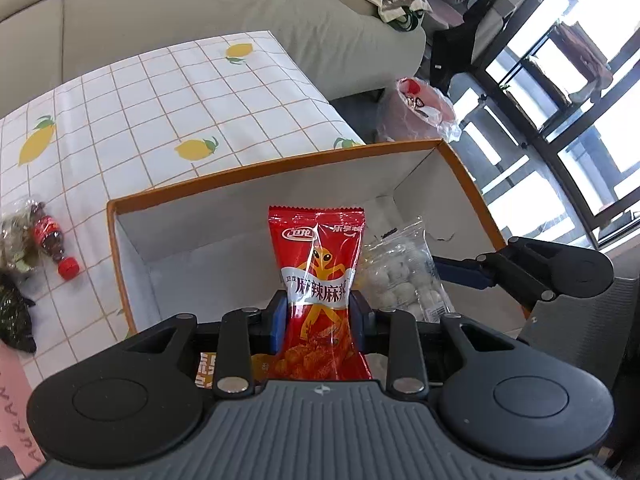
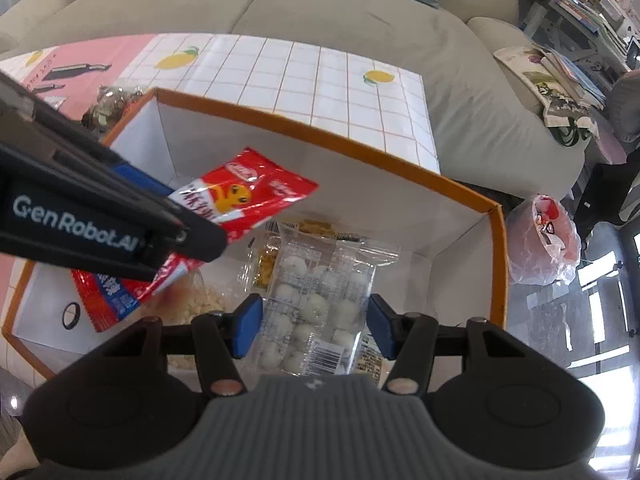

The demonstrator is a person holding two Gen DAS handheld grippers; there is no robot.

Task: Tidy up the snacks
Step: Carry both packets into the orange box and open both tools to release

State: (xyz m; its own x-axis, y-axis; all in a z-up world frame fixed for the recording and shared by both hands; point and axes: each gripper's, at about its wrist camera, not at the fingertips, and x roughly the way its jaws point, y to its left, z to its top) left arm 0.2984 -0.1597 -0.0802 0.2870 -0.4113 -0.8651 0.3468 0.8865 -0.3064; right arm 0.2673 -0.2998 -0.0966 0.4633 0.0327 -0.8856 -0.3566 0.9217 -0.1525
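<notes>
Snacks in crinkly plastic wrappers hang over an open cardboard box (image 1: 468, 176) with white inner walls and an orange rim, which sits on a table (image 1: 160, 104) covered by a smooth cloth printed with a thin grid and yellow lemons. A glossy red packet (image 1: 318, 280) with a yellow cartoon figure and saw-toothed top edge stands upright between the blue pads of the left gripper (image 1: 319, 320), whose jaws are drawn narrow and pinch the packet's middle. A clear bag (image 2: 316, 304) of small round white balls, printed with fine black text and a barcode, is held at its sides by the right gripper (image 2: 314, 326), jaws about half wide and pressed against the film. Both packs are above the inside of the box, just beside each other. Only the left wrist view shows a small dark cola bottle (image 1: 50, 240) with a red cap lying on the cloth left of the box, next to some crumpled clear wrapping (image 1: 12, 240). Only the right wrist view shows the box floor, where another red packet (image 2: 104, 300), a bag of pale yellow pieces (image 2: 200, 304) and a yellowish pack (image 2: 266, 264) already lie, and a pink sheet (image 2: 80, 64) at the table's far left. A soft grey-green sofa (image 2: 340, 12) lies beyond, and a thin plastic bag (image 2: 544, 240) with something red inside sits on the floor.
</notes>
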